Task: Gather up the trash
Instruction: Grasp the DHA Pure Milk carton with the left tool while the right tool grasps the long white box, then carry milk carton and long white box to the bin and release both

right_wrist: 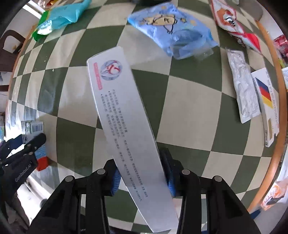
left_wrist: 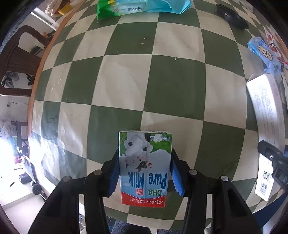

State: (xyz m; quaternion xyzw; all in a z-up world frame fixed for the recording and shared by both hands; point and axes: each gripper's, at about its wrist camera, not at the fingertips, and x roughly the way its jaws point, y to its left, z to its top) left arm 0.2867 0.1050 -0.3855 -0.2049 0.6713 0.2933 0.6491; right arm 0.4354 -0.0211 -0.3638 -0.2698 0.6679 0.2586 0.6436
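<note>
A DHA Pure Milk carton [left_wrist: 144, 167] sits between the blue pads of my left gripper [left_wrist: 144, 153], which is shut on it over the green-and-white checked table [left_wrist: 162, 81]. A long white printed box [right_wrist: 122, 108] runs slantwise between the pads of my right gripper [right_wrist: 141, 162], and both pads press its sides. In the left wrist view that white box [left_wrist: 262, 108] and part of the right gripper [left_wrist: 271, 158] show at the right edge. From the right wrist view, the left gripper [right_wrist: 27, 149] and the carton [right_wrist: 34, 129] appear at the left.
A blue-green rice bag [left_wrist: 126, 7] and a black lid [left_wrist: 232, 16] lie at the far side. A blue packet [right_wrist: 171, 30], an orange-red packet [right_wrist: 232, 19], a silver foil pouch [right_wrist: 243, 90] and a striped white box [right_wrist: 266, 100] lie near the table's wooden rim [right_wrist: 271, 72]. A chair [left_wrist: 19, 54] stands beyond it.
</note>
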